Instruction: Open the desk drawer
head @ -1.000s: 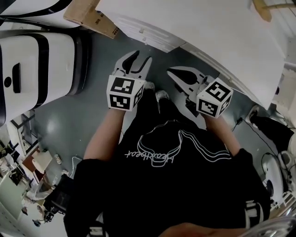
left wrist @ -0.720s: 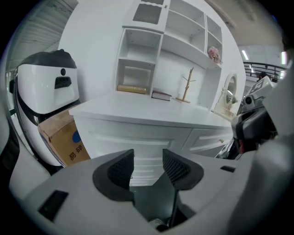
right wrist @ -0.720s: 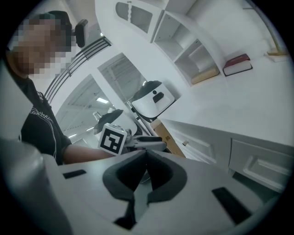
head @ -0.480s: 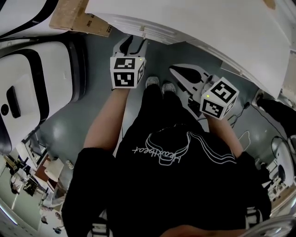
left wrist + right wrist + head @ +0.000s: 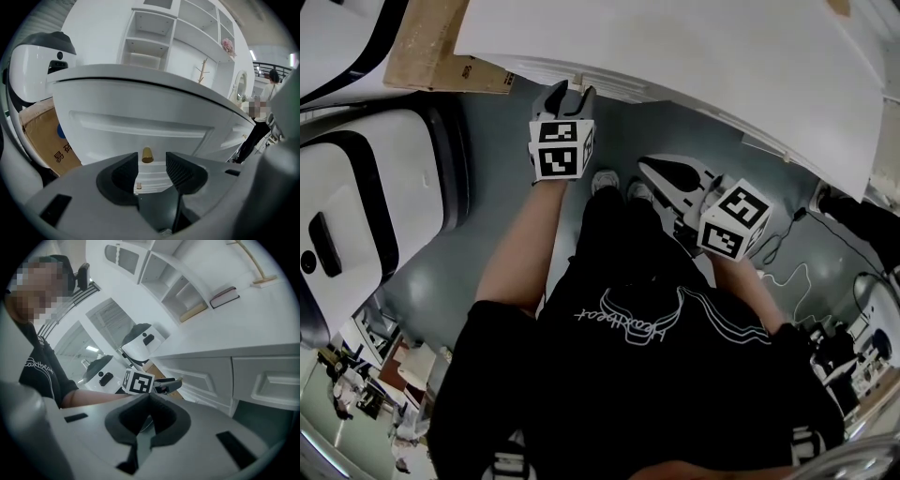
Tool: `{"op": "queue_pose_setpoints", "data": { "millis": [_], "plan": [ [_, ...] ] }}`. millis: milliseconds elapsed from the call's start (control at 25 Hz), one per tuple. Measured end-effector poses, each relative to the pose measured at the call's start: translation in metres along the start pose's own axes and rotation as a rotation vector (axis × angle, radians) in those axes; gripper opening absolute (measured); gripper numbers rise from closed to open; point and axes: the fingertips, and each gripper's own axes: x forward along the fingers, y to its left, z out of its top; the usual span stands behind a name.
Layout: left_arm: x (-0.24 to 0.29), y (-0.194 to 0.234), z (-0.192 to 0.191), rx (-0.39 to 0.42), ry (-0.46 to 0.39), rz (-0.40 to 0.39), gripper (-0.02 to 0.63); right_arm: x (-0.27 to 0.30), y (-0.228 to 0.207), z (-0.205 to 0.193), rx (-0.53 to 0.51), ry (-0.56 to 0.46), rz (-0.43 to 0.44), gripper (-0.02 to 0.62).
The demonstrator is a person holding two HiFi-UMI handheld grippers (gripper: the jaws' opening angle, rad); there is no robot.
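Standing beside desk (image 5: 722, 56), cardboard box (image 5: 424, 52), white machine (image 5: 361, 202)

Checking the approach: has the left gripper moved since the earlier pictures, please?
Yes: the grey left gripper moved up to the white desk's front edge; its jaws have just been opening, empty, the gold knob ahead.
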Motion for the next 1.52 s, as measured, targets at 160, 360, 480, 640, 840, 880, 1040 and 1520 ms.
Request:
{"op": "queue_pose_setpoints", "data": {
  "millis": [160,360,480,640,840,880,1040,1520],
  "plan": [
    [0.011,0.005,-0.003,0.010,0.011,0.007,0.183,-0.004,-0.009,-0.005,0.018,-0.003,-0.017,0.006],
    [0.020,0.002,0.000,0.015,0.014,-0.006,0.178,-0.008,-0.013,-0.009,0.027,-0.004,-0.026,0.006],
    [0.023,0.001,0.002,0.013,0.015,0.004,0.175,-0.011,-0.015,-0.009,0.028,-0.005,-0.029,0.006],
    [0.024,0.007,0.002,0.013,0.017,0.036,0.125,-0.012,-0.014,-0.010,0.030,-0.007,-0.031,0.006],
    [0.025,0.011,0.002,0.031,0.012,0.060,0.094,-0.010,-0.014,-0.014,0.037,-0.008,-0.034,0.006],
    [0.024,0.010,0.002,0.037,0.012,0.063,0.094,-0.009,-0.013,-0.014,0.038,-0.009,-0.034,0.006],
    [0.023,0.009,0.003,0.055,0.012,0.069,0.092,-0.008,-0.012,-0.016,0.044,-0.014,-0.035,0.006],
    [0.018,0.009,-0.002,0.072,0.019,0.050,0.077,0.011,-0.001,-0.021,0.059,-0.035,-0.015,0.006]
  ]
}}
